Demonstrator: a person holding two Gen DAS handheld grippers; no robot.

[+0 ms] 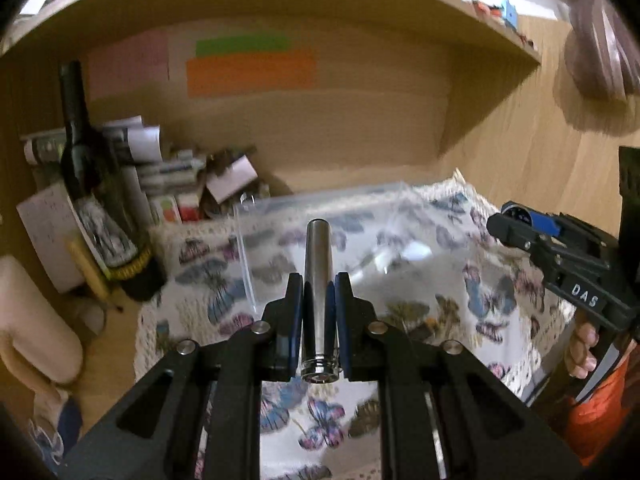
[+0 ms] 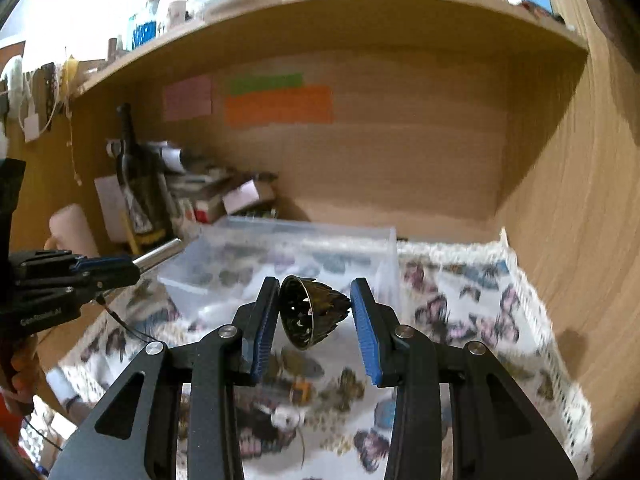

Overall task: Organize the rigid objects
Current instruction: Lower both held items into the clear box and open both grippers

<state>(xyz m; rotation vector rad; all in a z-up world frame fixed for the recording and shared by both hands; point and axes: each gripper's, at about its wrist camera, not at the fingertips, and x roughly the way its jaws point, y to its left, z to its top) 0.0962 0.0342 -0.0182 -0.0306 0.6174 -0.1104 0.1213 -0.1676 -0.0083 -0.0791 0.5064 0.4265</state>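
Both grippers loaded over the butterfly cloth (image 1: 224, 304)

Left view: your left gripper (image 1: 319, 312) is pinching a metal cylinder (image 1: 318, 280) pointing straight ahead, the clear bin (image 1: 280, 208) lying beyond its tip. Right view: your right gripper (image 2: 315, 312) is holding a dark perforated cup (image 2: 308, 312) between wide-set pads, bin (image 2: 280, 248) just ahead.

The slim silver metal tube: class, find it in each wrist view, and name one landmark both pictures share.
Left wrist view: the slim silver metal tube sits at centre, clamped lengthwise in the left gripper, pointing away over the butterfly-print cloth.
Right wrist view: only its far end shows at the left edge, sticking out of that gripper.
Shared landmark: the orange paper strip on the shelf's back wall.
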